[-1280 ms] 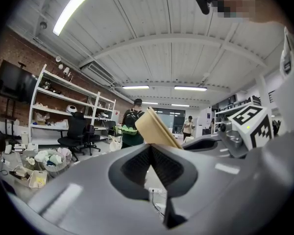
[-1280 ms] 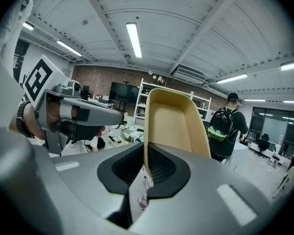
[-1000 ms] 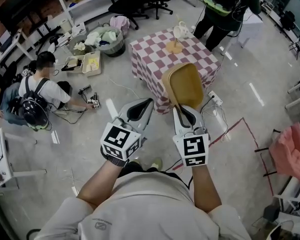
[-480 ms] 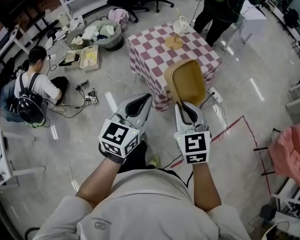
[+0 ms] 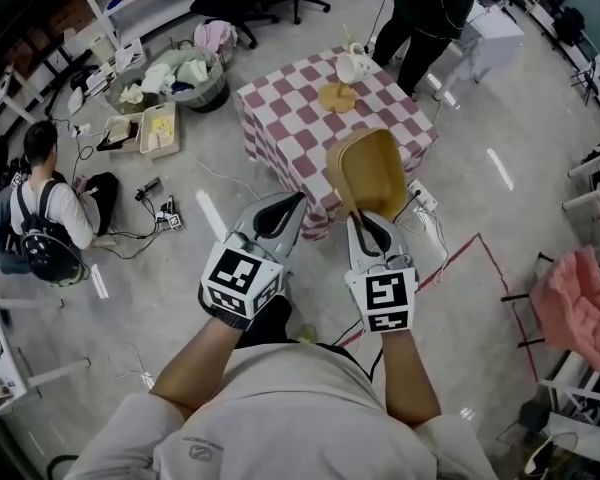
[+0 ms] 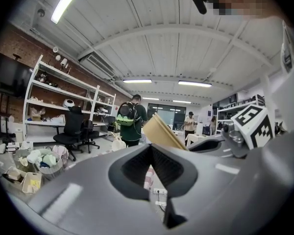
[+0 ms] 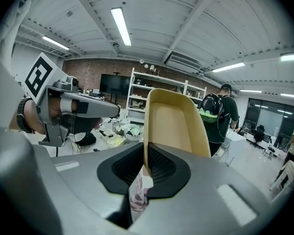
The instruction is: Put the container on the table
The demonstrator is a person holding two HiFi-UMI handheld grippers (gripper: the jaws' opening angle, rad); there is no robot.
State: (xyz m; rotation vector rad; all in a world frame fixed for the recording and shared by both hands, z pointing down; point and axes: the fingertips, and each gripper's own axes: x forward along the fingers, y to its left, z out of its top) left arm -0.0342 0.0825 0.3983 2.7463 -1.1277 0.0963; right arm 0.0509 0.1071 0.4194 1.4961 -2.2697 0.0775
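The right gripper [image 7: 146, 166] was found closed on a tan plastic container [image 7: 175, 121]. Only one thin edge of its wall was pinched between the jaws. The container stood up and forward from them, tilted, with its hollow side turned back toward the person, and it was carried in the air.

Just beside it, on its left, the left gripper [image 6: 150, 148] was held with the jaws brought together and nothing between them. It was not touching the container.

Ahead of the right gripper and lower stood the table [image 5: 290, 118], covered with a checked cloth. On the part farther from the gripper a white jug [image 5: 352, 66] and a flat wooden round piece [image 5: 336, 97] were seen. The nearer part of the cloth was bare. Beyond the table a standing person [image 5: 430, 8] was in view.

The step in hand was judged to be the carrying toward the table. Because the hold was on one edge only, the container could swing or slip, so the grip should be kept firm and the motion slow. The bare near part should be chosen, well apart from the jug. The container should be turned with the base downward and lowered until it rests flat; only then should the jaws be opened. The free rim could be steadied by the left gripper.
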